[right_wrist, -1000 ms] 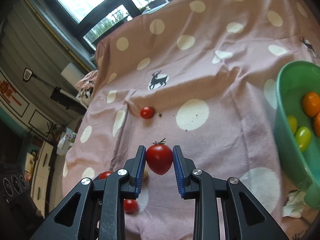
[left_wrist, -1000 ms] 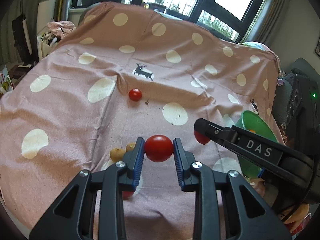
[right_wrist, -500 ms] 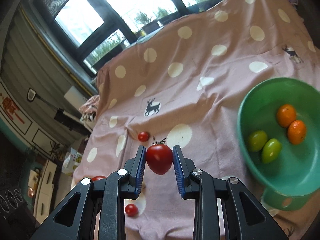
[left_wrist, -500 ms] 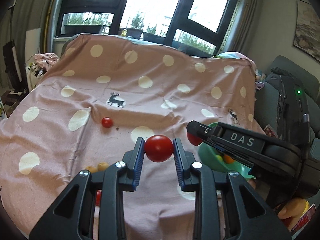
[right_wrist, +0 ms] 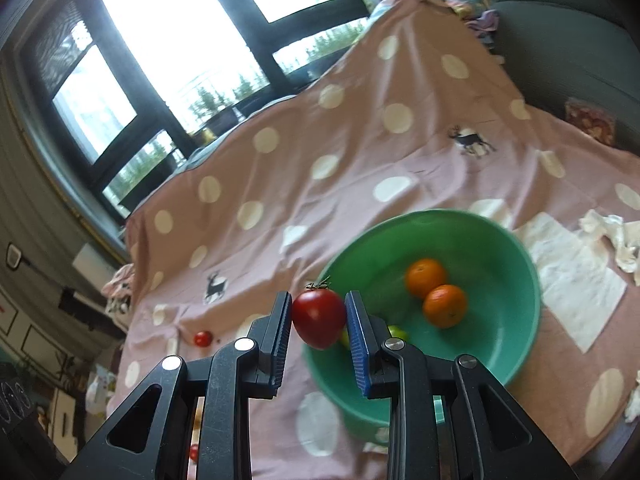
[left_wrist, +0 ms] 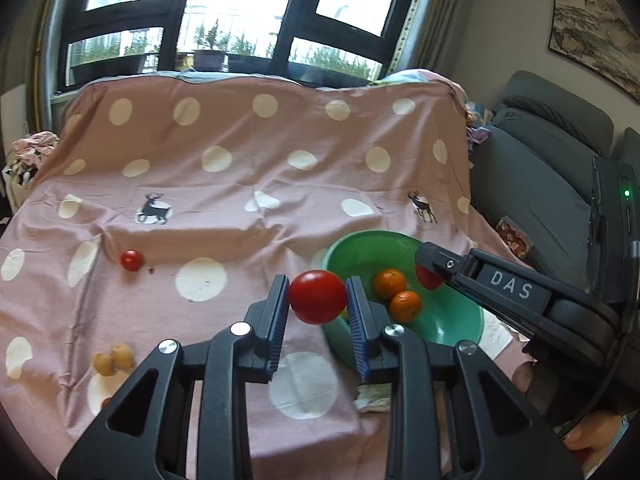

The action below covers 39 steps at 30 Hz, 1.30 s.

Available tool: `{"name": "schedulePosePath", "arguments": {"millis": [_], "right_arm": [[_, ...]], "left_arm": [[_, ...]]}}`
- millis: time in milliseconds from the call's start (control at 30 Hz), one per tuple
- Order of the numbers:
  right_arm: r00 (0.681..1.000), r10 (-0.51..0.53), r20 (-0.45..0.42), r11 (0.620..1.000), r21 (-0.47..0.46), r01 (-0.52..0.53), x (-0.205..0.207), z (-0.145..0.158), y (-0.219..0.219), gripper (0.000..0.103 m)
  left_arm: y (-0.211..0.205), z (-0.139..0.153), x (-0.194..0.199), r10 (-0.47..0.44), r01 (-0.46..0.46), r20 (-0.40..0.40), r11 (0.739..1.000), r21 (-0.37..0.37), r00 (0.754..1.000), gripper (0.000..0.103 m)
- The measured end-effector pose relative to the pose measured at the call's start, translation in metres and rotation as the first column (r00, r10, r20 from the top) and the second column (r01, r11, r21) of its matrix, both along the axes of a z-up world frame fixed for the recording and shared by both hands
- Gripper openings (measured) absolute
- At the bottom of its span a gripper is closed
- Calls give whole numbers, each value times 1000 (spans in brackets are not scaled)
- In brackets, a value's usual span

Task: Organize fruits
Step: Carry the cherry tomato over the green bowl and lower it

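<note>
A pink cloth (left_wrist: 240,152) with pale polka dots and small deer prints covers the whole tabletop, soft and creased into shallow folds. On its right side sits a round green bowl (right_wrist: 516,280), smooth like plastic, with deep sloping walls. Inside it lie two dimpled oranges (right_wrist: 436,292) touching each other, and a glossy green fruit (right_wrist: 398,332) half hidden behind my right tongs.

My left tongs (left_wrist: 318,300) pinch a round, shiny red tomato (left_wrist: 318,296) between ribbed blue pads, held in the air just at the bowl's near rim. My right tongs (right_wrist: 318,314) pinch a second tomato (right_wrist: 319,318), more egg-shaped and with its dry green stalk on top, also at the rim. In the left view that right tool reaches over the bowl.

I judge I am mid-carry, bringing both tomatoes to the bowl. Next, each should come over the bowl's open middle, low, before I spread the tongs, so the soft fruit does not bounce.

Loose on the cloth: one small red tomato (left_wrist: 132,260) and two knobbly tan fruits (left_wrist: 113,360) near the front edge.
</note>
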State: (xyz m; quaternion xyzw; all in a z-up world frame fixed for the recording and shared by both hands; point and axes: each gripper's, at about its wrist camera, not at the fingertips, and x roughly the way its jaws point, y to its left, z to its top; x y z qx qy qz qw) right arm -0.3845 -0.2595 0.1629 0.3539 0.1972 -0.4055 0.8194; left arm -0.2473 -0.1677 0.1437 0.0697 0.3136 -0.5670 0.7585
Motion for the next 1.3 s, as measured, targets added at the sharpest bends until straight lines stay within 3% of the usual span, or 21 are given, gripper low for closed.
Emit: {"name": "schedulePosePath", "arguments": {"millis": [567, 1300], "right_arm": [[992, -119, -40, 988, 98, 122, -43, -23, -30, 30], [983, -143, -115, 976, 147, 159, -46, -41, -42, 30]], "left_arm": [[-55, -25, -32, -131, 134, -38, 986, 103, 991, 29], [-80, -49, -37, -176, 189, -87, 965, 183, 981, 29]]}}
